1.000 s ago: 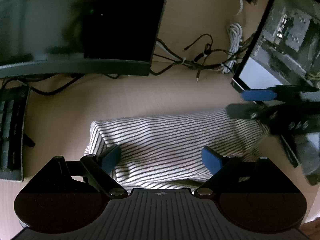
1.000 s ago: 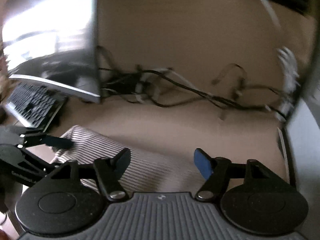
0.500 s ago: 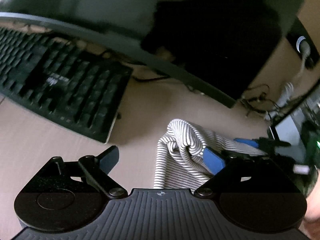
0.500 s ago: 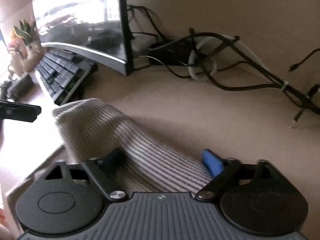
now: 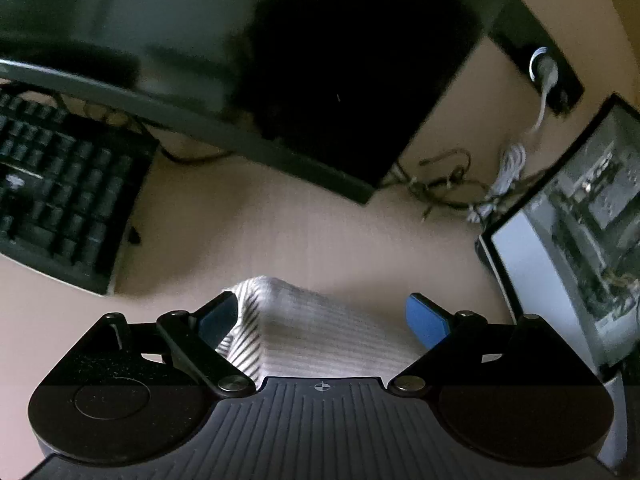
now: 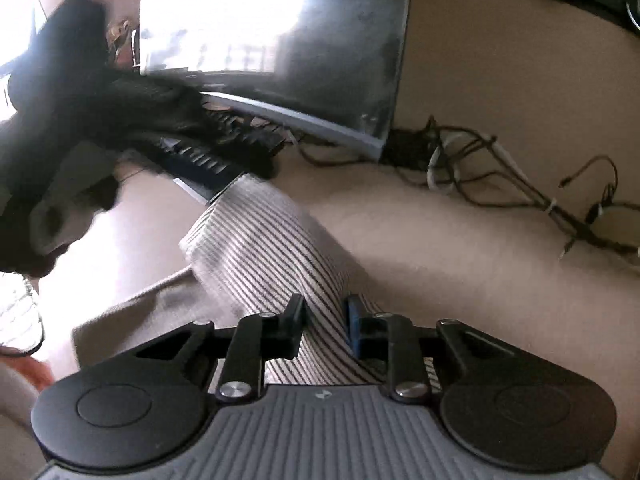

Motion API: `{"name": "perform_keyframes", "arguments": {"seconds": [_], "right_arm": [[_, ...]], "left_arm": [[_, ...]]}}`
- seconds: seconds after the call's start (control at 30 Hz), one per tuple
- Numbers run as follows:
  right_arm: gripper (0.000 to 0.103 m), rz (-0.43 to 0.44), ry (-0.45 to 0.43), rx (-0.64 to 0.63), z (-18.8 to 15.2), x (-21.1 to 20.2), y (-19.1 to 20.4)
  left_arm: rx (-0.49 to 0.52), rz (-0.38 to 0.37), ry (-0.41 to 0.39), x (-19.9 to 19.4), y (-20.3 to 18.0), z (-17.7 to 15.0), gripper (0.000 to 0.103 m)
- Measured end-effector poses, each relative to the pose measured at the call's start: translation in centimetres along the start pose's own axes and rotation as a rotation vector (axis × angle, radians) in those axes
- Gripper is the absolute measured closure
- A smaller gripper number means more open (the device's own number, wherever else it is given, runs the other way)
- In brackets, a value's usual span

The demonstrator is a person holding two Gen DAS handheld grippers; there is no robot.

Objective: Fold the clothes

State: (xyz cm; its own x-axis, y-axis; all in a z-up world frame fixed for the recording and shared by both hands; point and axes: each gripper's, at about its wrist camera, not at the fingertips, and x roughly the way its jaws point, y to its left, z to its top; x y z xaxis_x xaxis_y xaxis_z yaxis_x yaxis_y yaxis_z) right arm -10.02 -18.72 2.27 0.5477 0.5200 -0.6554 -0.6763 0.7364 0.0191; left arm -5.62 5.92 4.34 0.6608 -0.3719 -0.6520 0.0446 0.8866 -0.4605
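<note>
On the tan desk (image 5: 304,236) in front of you, the striped garment (image 6: 264,256) lies bunched, with one folded ridge running from your right gripper (image 6: 324,330) up toward the keyboard (image 6: 200,160). Your right jaws have just been closing and now pinch that ridge of cloth between the pads, standing narrow. Your left gripper (image 5: 324,320) hangs over the garment's far fold with its jaws spread wide; the left blue pad sits just beside the cloth's raised corner, and I cannot tell whether it touches. The right pad is clear of the fabric.

Bare desk opens beyond the garment's far edge, up to the lower edge of the dark monitor (image 5: 240,80). Left of that, in the left wrist view, the keyboard's near corner comes close to the cloth. A second screen (image 5: 568,240) bounds the right side, and a tangle of cables (image 6: 500,176) lies along the back. In the right wrist view the left gripper's dark, blurred body looms at upper left.
</note>
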Motion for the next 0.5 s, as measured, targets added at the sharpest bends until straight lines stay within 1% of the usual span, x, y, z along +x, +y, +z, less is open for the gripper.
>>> {"name": "perform_keyframes", "arguments": {"seconds": [0.13, 0.17, 0.27, 0.3, 0.37, 0.4, 0.47, 0.5], "right_arm": [[0.080, -0.028, 0.000, 0.017, -1.2, -0.6, 1.5], [0.080, -0.039, -0.005, 0.029, -1.2, -0.9, 1.4], [0.079, -0.067, -0.027, 0.115, -0.8, -2.6, 0.1], [0.079, -0.093, -0.047, 0.143, -0.6, -3.5, -0.3], [0.079, -0.171, -0.087, 0.194, -0.4, -4.9, -1.5], [0.079, -0.214, -0.093, 0.222, -0.4, -5.3, -2.3], [0.078, -0.252, -0.035, 0.267, -1.2, -4.8, -3.6], [0.079, -0.268, -0.002, 0.289, -1.6, -4.5, -4.2]], "left_arm": [[0.059, 0.050, 0.052, 1.2, -0.6, -1.2, 0.024], [0.074, 0.062, 0.064, 1.3, -0.7, -1.6, 0.026], [0.075, 0.051, 0.080, 1.0, -0.2, -2.5, 0.027], [0.073, 0.049, 0.081, 0.8, 0.0, -2.7, 0.027], [0.057, 0.044, 0.082, 0.8, 0.3, -3.1, 0.025], [0.052, 0.043, 0.082, 0.7, 0.5, -3.3, 0.025], [0.044, 0.043, 0.084, 0.6, 0.8, -3.7, 0.021], [0.040, 0.038, 0.084, 0.4, 1.0, -3.7, 0.021]]}}
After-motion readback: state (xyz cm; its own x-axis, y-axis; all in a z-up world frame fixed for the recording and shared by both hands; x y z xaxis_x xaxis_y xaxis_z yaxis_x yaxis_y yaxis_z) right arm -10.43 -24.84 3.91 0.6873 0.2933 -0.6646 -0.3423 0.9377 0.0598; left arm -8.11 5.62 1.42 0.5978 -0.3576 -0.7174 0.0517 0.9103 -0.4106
